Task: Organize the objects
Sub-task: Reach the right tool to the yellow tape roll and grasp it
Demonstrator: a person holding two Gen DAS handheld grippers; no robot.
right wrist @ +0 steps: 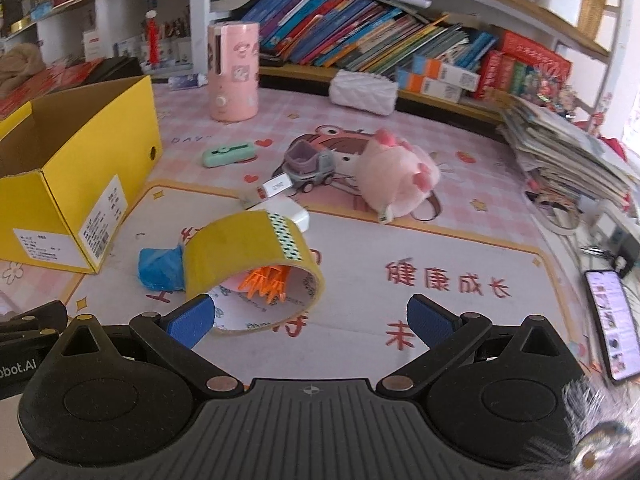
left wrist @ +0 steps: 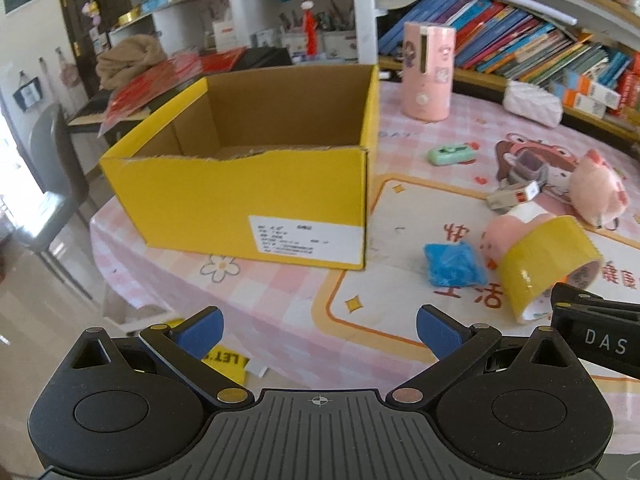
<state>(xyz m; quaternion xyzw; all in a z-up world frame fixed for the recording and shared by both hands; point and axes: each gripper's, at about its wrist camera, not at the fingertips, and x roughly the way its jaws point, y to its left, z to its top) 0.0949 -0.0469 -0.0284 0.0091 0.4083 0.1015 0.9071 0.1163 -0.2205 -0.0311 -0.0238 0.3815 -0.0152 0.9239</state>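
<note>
An open yellow cardboard box stands on the pink table mat, straight ahead of my left gripper, which is open and holds nothing. A yellow tape roll lies tilted on the mat, just ahead and left of my right gripper. That gripper is open too, with its left pad close to the roll's lower rim. Orange pieces show through the roll's hole. A crumpled blue bag lies between the roll and the box. The roll also appears at the left wrist view's right side.
Farther back lie a green case, a grey toy truck, a pink plush, a white charger, a pink cylinder and a white pouch. A phone and stacked papers sit right. Bookshelves line the back.
</note>
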